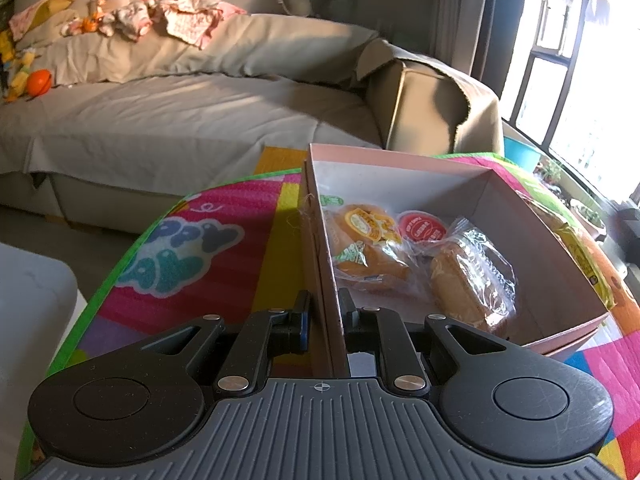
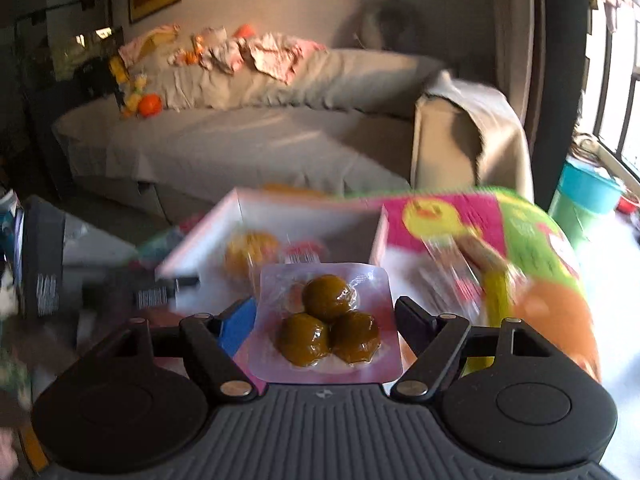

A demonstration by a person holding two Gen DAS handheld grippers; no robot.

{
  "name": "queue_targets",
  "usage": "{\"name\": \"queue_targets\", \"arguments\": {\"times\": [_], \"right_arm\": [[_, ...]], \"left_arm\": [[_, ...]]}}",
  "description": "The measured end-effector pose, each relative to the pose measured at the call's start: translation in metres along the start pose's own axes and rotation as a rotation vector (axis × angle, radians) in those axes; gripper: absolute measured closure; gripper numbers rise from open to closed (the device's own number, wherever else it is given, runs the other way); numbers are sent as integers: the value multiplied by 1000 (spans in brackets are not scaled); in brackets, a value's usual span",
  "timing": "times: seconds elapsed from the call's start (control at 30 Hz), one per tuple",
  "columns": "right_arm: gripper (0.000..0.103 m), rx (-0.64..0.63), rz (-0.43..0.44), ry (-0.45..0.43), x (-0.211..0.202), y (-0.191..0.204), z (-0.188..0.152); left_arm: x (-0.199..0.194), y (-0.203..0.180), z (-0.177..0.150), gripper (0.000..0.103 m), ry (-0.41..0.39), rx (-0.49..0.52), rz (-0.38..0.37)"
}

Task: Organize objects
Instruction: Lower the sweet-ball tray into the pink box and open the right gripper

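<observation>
Closest in the left wrist view, the left gripper (image 1: 323, 312) has its fingers (image 1: 299, 320) pinching the near side wall of the pink box (image 1: 400, 162), one finger outside the wall and one inside. The bottom of that wall is cut off behind the gripper body. Closest in the right wrist view, the right gripper (image 2: 326, 322) holds its fingers (image 2: 412, 314) partly spread around a clear sealed packet (image 2: 325, 320) of three dark olive-brown balls. The packet's side edges sit against the finger pads, and its lower edge is hidden by the gripper body. This view is blurred beyond the packet, so anything past it is hard to read.

The packet is flat, glossy and nearly square, with the three rounded pieces clustered in a triangle. It hangs in front of the box, nearer the camera than its near edge.

Farther in, the box stands open with pale inner walls. Inside lie a wrapped orange bun (image 1: 368, 240), a small round red-lidded tub (image 1: 422, 226) and a bread roll in clear plastic (image 1: 468, 280). Just beyond the box's right side lies another wrapped snack with a yellow strip (image 2: 480, 268); its contents cannot be made out.

Under everything is a bright play mat (image 1: 208, 248) in pink, yellow and green with cartoon lettering. Behind it stands a grey covered sofa (image 1: 180, 120) with clothes (image 1: 176, 16) piled on its back and an orange ball (image 1: 39, 82) at its end. A barred window (image 1: 560, 80) glares at the right.
</observation>
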State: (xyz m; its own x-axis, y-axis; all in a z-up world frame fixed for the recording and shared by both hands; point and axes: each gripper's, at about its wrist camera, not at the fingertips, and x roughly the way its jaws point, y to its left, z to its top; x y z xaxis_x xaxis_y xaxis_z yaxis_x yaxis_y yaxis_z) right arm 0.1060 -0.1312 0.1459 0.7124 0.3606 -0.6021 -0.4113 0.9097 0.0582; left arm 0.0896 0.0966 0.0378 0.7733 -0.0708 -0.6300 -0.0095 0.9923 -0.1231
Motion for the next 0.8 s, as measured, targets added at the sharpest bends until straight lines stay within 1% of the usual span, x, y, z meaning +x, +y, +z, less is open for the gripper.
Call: {"name": "queue_targets", "arguments": {"times": [0.07,0.2,0.27,0.33,0.37,0.47,0.57,0.67,0.8], "right_arm": [[26,15,23,12,23,5,17],[26,33,10,5,69,18,46],[26,57,6,-15,86,18,56],[23,78,31,-4,99,14,62],[21,100,28,0,102,10,62],[21,125,14,-1,99,-5,58],[21,140,-37,-10,84,-29,46],[18,168,-108,-16,66,-63,35],[18,228,-219,-1,57,-113,26]], "left_arm": [[0,0,0,87,-1,-2,-2],[0,1,-1,87,-2,-2,-4],[-1,1,-1,87,-2,-2,-5],[-1,2,-1,86,-4,-2,-10],[-1,3,-2,86,-6,-4,-15],[0,4,-3,86,-10,-14,-22],[1,3,-2,86,-12,-18,-20],[0,5,-4,86,-13,-25,-23],[2,5,-3,86,-12,-32,-18]]}}
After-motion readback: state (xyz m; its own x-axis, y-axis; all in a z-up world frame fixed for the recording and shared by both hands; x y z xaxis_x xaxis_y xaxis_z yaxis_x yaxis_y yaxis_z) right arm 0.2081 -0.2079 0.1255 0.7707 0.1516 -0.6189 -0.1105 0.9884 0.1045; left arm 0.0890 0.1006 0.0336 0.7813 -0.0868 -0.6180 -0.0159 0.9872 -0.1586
